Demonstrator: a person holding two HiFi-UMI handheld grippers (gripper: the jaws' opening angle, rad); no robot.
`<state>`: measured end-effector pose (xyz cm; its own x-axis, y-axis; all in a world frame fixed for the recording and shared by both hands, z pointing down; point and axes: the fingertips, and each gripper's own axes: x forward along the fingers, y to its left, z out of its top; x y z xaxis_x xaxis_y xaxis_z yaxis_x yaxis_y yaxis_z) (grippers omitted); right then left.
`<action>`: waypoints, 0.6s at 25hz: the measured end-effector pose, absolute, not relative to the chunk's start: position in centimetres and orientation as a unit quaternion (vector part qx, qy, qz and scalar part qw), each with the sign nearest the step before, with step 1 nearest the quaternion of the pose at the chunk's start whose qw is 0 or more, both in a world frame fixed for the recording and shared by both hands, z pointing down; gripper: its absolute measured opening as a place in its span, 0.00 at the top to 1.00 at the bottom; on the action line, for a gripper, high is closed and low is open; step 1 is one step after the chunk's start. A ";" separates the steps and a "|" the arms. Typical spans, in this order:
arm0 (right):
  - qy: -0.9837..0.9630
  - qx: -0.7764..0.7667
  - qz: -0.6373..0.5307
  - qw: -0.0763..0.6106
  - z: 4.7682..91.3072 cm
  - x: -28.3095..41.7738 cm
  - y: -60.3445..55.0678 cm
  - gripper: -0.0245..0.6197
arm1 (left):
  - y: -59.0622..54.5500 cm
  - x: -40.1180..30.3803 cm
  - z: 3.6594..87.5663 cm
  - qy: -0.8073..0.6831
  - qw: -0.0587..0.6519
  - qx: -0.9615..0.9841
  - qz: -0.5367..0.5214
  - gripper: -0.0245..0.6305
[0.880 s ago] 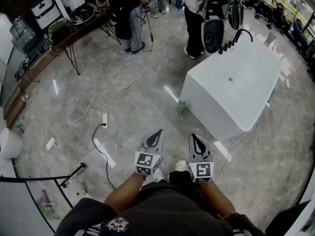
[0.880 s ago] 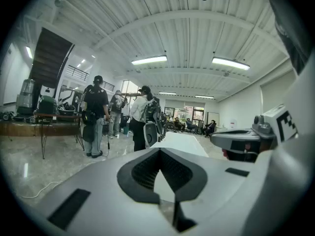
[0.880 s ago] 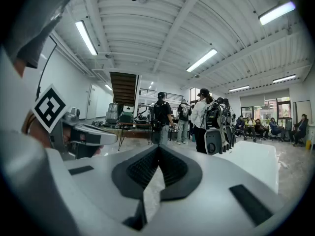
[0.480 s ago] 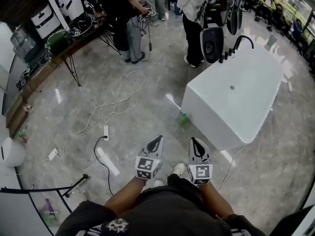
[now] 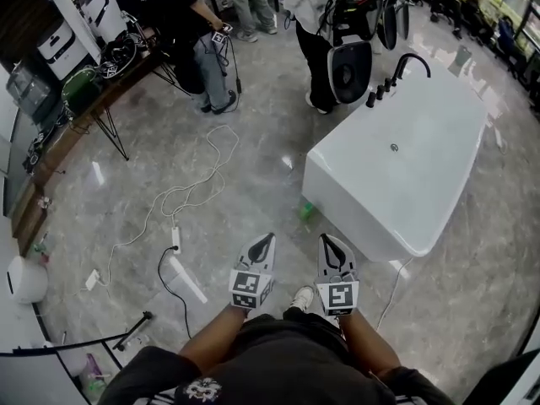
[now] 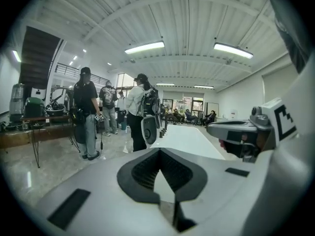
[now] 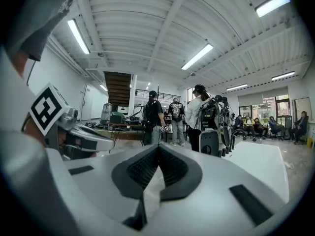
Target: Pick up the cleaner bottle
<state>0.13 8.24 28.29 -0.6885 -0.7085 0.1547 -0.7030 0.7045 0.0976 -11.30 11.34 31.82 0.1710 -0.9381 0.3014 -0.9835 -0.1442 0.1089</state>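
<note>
Resting on floor (image 5: 253,116) beside bathtub (image 5: 359,216): cleaner bottle (image 5: 307,210) (green).

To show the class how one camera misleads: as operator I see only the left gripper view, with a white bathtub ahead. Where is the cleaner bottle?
Observer: The head view shows a small green bottle on the floor, by the bathtub's near corner.
Operator: Is either gripper near it?
Observer: No. The left gripper and right gripper are side by side, both short of it.
Operator: Is the right gripper holding anything?
Observer: No. The right gripper view shows its jaws together with nothing between them.
</note>
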 end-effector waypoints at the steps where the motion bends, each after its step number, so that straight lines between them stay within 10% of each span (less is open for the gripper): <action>1: -0.919 0.384 -0.016 0.090 28.2 0.3 7.6 0.94 | 10.7 -11.0 32.0 -0.637 0.140 0.754 0.084 0.96; 15: -0.886 0.447 -0.004 0.121 31.2 2.7 0.2 0.94 | 0.7 -8.0 35.6 -0.574 0.146 0.798 0.112 0.96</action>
